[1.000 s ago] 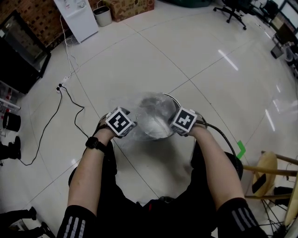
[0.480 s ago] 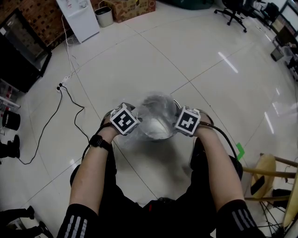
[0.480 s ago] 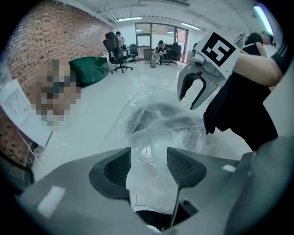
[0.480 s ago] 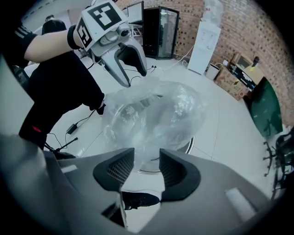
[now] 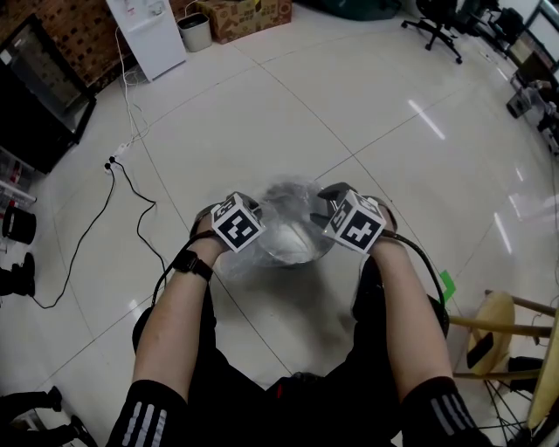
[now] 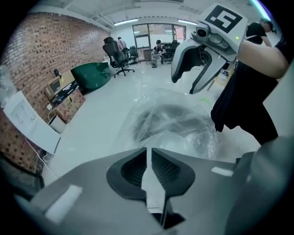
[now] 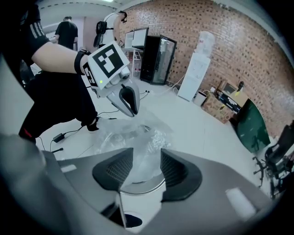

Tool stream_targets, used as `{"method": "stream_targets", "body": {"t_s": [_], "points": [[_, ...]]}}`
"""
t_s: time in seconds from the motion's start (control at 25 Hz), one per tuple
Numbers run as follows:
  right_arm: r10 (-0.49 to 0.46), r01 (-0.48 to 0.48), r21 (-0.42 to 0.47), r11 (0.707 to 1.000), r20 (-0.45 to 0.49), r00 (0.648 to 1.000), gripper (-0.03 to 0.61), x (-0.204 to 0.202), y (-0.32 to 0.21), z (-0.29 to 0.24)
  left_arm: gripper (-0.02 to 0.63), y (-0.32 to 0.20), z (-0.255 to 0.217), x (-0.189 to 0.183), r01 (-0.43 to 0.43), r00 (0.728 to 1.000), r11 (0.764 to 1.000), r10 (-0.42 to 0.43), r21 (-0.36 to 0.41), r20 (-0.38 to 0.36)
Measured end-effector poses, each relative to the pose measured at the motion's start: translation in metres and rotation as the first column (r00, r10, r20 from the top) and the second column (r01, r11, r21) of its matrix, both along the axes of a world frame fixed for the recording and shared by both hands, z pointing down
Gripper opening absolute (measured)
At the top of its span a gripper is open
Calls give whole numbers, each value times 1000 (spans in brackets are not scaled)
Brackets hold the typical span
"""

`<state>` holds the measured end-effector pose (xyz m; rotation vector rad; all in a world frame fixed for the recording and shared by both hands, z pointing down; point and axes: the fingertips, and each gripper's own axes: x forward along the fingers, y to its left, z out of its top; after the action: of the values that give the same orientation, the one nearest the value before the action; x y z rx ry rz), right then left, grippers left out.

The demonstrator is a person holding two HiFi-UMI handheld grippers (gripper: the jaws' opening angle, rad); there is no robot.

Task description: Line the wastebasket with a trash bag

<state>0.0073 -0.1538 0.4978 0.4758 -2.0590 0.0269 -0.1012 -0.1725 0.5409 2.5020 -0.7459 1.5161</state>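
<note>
A round metal wastebasket (image 5: 297,251) stands on the floor in front of my knees, with a clear trash bag (image 5: 288,202) draped loosely over and into it. My left gripper (image 6: 149,160) is at the basket's left rim. Its jaws are closing to a thin slit with bag film pinched between the pads. My right gripper (image 7: 147,167) hangs above the right rim (image 7: 146,188), its jaws opening. The bag (image 7: 138,137) lies below them and the pads touch nothing. Each gripper shows in the other's view: the right gripper (image 6: 184,86) spread, the left gripper (image 7: 129,108) closed.
A black cable (image 5: 131,188) runs across the white tiles at left. A white cabinet (image 5: 144,30), a small bin (image 5: 194,30) and a cardboard box (image 5: 249,13) stand at the back. A wooden stool (image 5: 507,323) is at right, beside green tape (image 5: 450,281).
The right gripper has let go of the bag, opened and risen above the rim. The left gripper has shifted slightly toward the basket and closed on the bag.
</note>
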Motion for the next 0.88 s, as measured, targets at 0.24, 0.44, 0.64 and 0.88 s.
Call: {"method": "stream_targets", "body": {"t_s": [0.24,0.44,0.64,0.88], "points": [[15,-14,-38,999,12,1000,196,-13,-2,23,-6,-1,-14,20,-21,998,1000,22,21,-50],[6,-18,-180,983,-69,998,183,0,18,72,-6,2,-70,60,-72,969,991,97,115,-228],[-41,17,-224,974,-106,993,183,4,35,105,-6,7,-94,79,-107,946,979,154,173,-286],[-92,57,-270,961,-120,988,181,1,51,136,-6,14,-76,85,-131,950,983,161,126,-267]]}}
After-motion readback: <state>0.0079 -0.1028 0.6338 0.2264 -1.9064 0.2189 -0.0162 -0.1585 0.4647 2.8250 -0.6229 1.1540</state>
